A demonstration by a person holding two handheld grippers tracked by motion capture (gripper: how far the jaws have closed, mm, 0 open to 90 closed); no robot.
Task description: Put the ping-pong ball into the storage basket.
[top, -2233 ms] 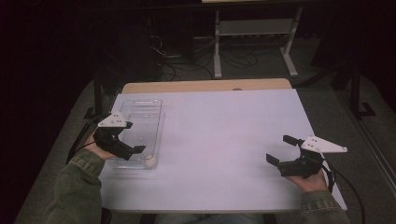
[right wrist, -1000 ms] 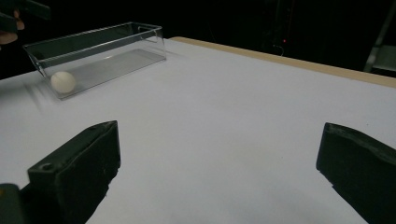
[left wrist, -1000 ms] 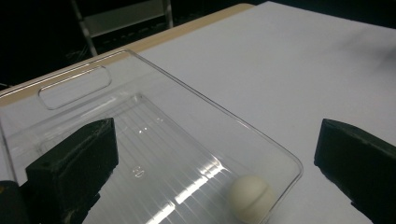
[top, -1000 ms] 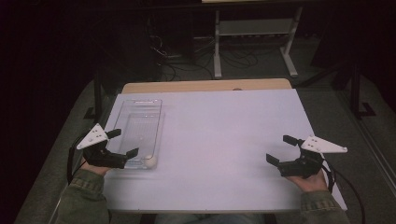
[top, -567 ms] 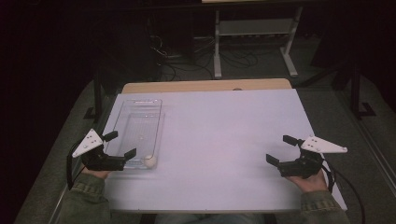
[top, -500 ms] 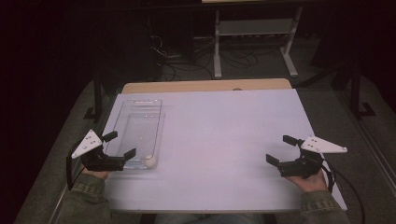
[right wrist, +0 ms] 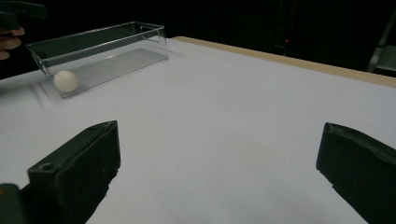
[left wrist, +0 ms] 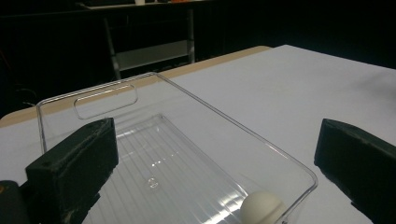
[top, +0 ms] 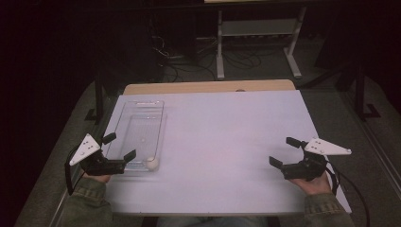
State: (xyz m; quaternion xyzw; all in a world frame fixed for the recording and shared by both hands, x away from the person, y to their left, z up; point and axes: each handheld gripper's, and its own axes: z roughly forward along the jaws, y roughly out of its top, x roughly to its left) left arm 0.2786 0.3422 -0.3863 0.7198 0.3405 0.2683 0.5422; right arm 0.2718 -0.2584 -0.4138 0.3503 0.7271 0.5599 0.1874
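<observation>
One ball (left wrist: pixel 263 208) inside clear tray (left wrist: pixel 275 148), handle cutout (left wrist: pixel 106 100)

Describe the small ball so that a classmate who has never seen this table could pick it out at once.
Start at the white table and find the clear plastic tray along its left side. The ball lies inside the tray at its near end, by the left gripper. It is the one round, solid white thing there.

The left tool (top: pixel 119 147) sits at the desk's (top: pixel 227 142) left edge, jaws spread, just beside the near end of a clear tray (top: pixel 142 113). A white ball (top: pixel 152 163) lies in the tray right by its jaw. The right tool (top: pixel 288 151), jaws apart, rests well across the desk.
</observation>
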